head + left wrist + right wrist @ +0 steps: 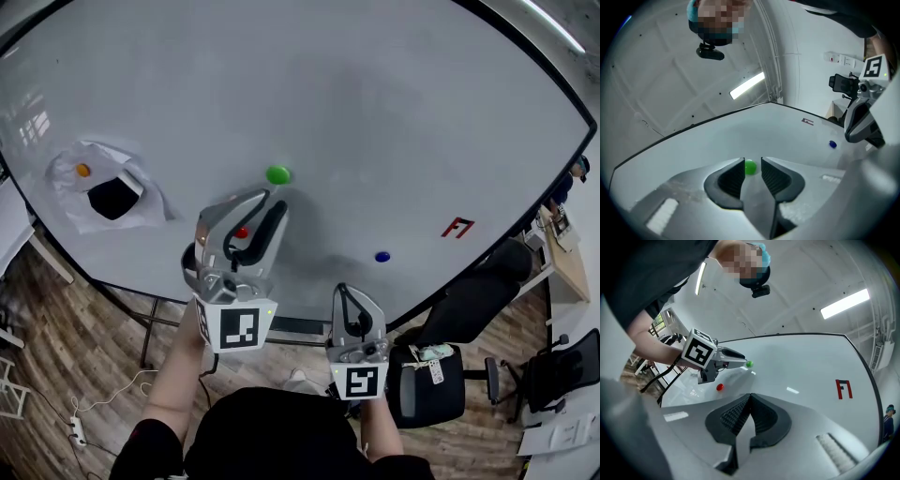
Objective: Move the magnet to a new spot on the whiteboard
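Fingers of left gripper apart, green magnet just beyond their tips, ungripped; fingers of right gripper clenched, empty

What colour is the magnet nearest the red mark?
Blue magnet; the head view shows it best.

Wood floor, black office chair

Green magnet, red magnet, blue magnet, white whiteboard.
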Tool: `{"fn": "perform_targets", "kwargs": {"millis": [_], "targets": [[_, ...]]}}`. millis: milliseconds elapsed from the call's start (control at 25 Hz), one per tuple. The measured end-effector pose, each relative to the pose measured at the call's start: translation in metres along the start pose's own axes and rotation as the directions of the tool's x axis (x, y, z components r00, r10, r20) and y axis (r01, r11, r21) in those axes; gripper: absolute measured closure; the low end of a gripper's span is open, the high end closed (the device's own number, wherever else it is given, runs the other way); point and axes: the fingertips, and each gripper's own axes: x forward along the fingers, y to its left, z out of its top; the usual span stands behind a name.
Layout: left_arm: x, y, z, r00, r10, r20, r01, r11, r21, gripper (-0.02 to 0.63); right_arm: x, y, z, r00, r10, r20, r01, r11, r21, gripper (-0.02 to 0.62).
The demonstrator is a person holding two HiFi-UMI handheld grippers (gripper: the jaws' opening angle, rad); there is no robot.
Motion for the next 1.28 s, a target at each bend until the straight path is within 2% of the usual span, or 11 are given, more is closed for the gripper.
{"fn": "perform_targets", "kwargs": {"millis": [160,280,320,400,840,1280], "targets": [[0.011,0.008,-0.004,0.999,0.018,-0.034,-0.018,1.0,-0.002,0.503,-0.002,-0.002,0.0,1.0,0.005,-0.001,-0.005,1.0,-0.008,0.595],[0.017,0.014,-0.003,0.999,0.026,-0.048,-0.028,0.999,-0.034,0.503,-0.004,-0.005,-0.003,1.0,0.0,-0.012,0.0,1.0,-0.006,0.595],[0.018,0.014,-0.003,0.998,0.017,-0.056,-0.019,0.999,-0.045,0.503,-0.004,-0.006,-0.004,1.0,-0.002,-0.014,0.002,1.0,-0.007,0.595],[0.021,0.01,-0.007,0.997,-0.015,-0.074,0.01,0.998,-0.065,0.462,-0.004,-0.006,-0.004,1.0,0.0,-0.014,-0.001,1.0,-0.013,0.595],[0.029,0.01,-0.011,0.993,-0.07,-0.091,0.055,0.987,-0.153,0.436,-0.003,-0.004,-0.005,1.0,0.008,-0.017,-0.008,0.999,-0.031,0.595],[0.031,0.012,-0.012,0.995,-0.052,-0.085,0.04,0.99,-0.134,0.437,-0.004,-0.003,-0.007,0.999,0.007,-0.034,-0.008,1.0,-0.023,0.595]]}}
